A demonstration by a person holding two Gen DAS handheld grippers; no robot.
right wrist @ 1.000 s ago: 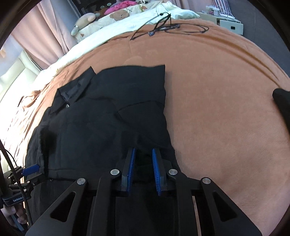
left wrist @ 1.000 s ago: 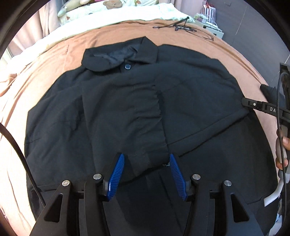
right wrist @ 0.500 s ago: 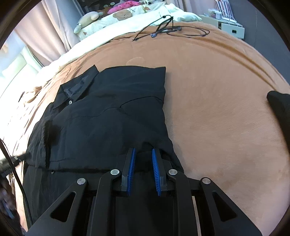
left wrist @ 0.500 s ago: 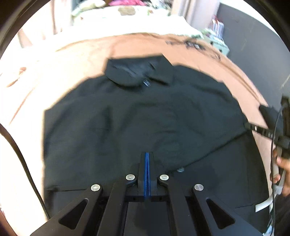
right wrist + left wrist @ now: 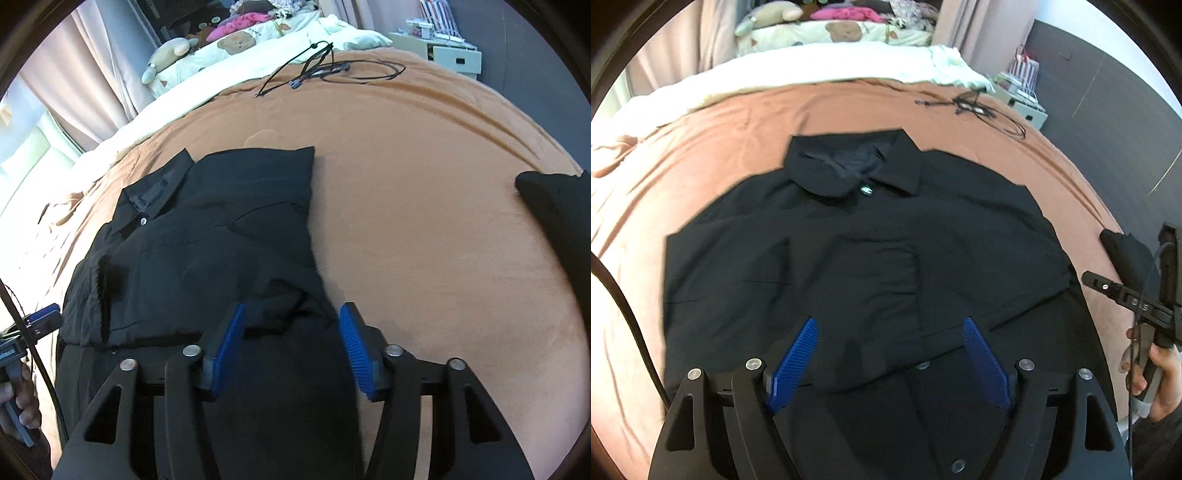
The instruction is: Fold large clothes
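A large black collared coat [image 5: 871, 258] lies flat on the brown bed cover, collar at the far side, both sleeves folded in over the front. My left gripper [image 5: 888, 332] is open above its lower middle, holding nothing. My right gripper [image 5: 291, 317] is open over the coat [image 5: 207, 251] at its right edge, with a rumpled fold of cloth between the fingers but not clamped. The right gripper also shows at the right edge of the left wrist view [image 5: 1126, 299], and the left gripper at the left edge of the right wrist view [image 5: 40, 317].
The brown bed cover [image 5: 424, 221] stretches wide to the right. Black cables [image 5: 325, 70] lie at its far side. Another dark garment [image 5: 554, 199] lies at the right. White bedding and stuffed toys [image 5: 812, 33] sit at the head. A white cabinet [image 5: 450, 51] stands beyond.
Both grippers have opened: the left was shut half a second ago, the right was shut on the coat's edge. The cloth has dropped from the right fingers. The left gripper has lifted slightly.
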